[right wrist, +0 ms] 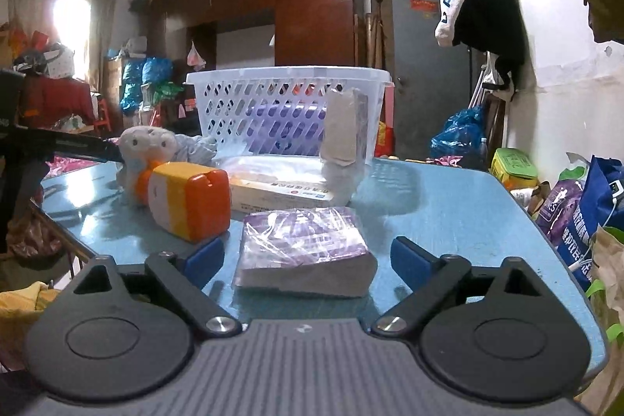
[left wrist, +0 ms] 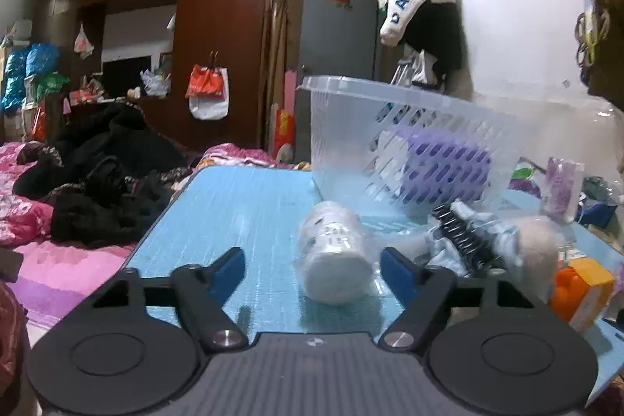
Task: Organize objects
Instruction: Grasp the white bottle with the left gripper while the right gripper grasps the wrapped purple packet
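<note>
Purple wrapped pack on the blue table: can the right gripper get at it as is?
Probably yes. The purple wrapped pack lies flat straight ahead of the right gripper, jaws open either side of it, nothing between; the orange box sits clear to its left.

Cluttered home bedroom: bed (left wrist: 58, 221), wardrobe (left wrist: 218, 26).

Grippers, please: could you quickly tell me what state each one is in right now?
Left gripper: open, white roll between its jaws, not gripped.
Right gripper: open, purple packet between its jaws, not gripped.
</note>
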Action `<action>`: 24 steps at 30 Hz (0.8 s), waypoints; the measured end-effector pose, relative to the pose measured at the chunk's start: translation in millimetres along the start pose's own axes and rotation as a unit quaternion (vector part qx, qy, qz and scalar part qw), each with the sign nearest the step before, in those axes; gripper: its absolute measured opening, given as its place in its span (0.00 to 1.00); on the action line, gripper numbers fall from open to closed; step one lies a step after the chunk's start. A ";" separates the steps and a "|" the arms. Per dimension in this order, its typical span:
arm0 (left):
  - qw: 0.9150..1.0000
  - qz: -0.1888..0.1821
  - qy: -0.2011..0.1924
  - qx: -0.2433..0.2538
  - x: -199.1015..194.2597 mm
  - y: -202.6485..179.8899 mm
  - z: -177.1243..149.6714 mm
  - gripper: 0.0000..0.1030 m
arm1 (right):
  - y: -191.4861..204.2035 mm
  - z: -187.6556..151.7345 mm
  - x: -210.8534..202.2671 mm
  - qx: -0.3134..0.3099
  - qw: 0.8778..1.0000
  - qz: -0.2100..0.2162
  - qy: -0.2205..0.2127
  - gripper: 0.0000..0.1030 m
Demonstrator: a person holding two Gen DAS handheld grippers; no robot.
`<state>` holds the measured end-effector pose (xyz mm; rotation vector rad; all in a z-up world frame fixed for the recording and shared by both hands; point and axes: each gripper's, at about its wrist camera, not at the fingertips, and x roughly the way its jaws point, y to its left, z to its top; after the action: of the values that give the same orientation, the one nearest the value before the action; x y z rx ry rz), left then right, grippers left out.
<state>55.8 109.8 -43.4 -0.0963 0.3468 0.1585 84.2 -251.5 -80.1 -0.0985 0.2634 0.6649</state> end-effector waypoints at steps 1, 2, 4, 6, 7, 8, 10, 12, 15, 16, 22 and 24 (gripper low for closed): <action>1.000 -0.003 0.001 -0.001 0.7 0.0 0.3 0.70 | -0.1 -0.6 0.3 -0.001 1.000 0.000 0.001 0.89; 1.000 -0.004 0.004 -0.001 1.4 -0.4 0.6 0.69 | -0.2 -0.8 0.7 -0.001 1.000 0.000 0.002 0.88; 1.000 -0.005 0.007 0.000 1.3 -2.0 1.1 0.67 | -0.2 -0.8 0.8 -0.001 1.000 0.000 0.001 0.86; 1.000 -0.002 0.006 0.003 0.2 -4.1 1.9 0.66 | 0.5 -0.9 0.9 -0.001 1.000 0.003 0.002 0.78; 1.000 -0.002 0.007 0.004 -0.1 -5.0 2.2 0.62 | 0.9 -1.0 1.2 -0.002 1.000 0.004 0.003 0.78; 1.000 -0.003 0.007 0.006 0.3 -5.6 2.6 0.61 | 1.2 -1.1 1.6 -0.003 1.000 0.003 0.003 0.77; 1.000 -0.006 0.008 0.007 1.4 -6.7 2.5 0.50 | 0.7 -1.4 1.5 -0.002 1.000 0.006 0.001 0.74; 1.000 -0.003 0.012 0.012 2.6 -7.8 1.7 0.45 | 0.6 -0.9 0.7 -0.004 1.000 0.007 0.002 0.73; 1.000 0.000 0.007 0.019 0.8 -9.6 0.4 0.44 | 1.4 -0.3 0.5 -0.004 1.000 0.007 0.002 0.73; 1.000 0.000 0.004 0.020 -0.1 -9.8 -0.2 0.44 | 1.2 -0.3 0.0 -0.004 1.000 0.007 0.002 0.73; 1.000 0.000 -0.020 0.017 -9.6 -2.2 -9.1 0.44 | -1.3 2.6 -2.4 -0.002 1.000 0.007 -0.004 0.73; 0.999 0.000 -0.029 0.016 -15.6 1.8 -12.1 0.44 | -3.0 4.8 -4.7 -0.001 1.000 0.005 -0.011 0.73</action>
<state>37.0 108.0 -49.4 -0.0601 0.2922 0.1553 83.5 -255.8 -74.2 -0.0915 0.2413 0.6758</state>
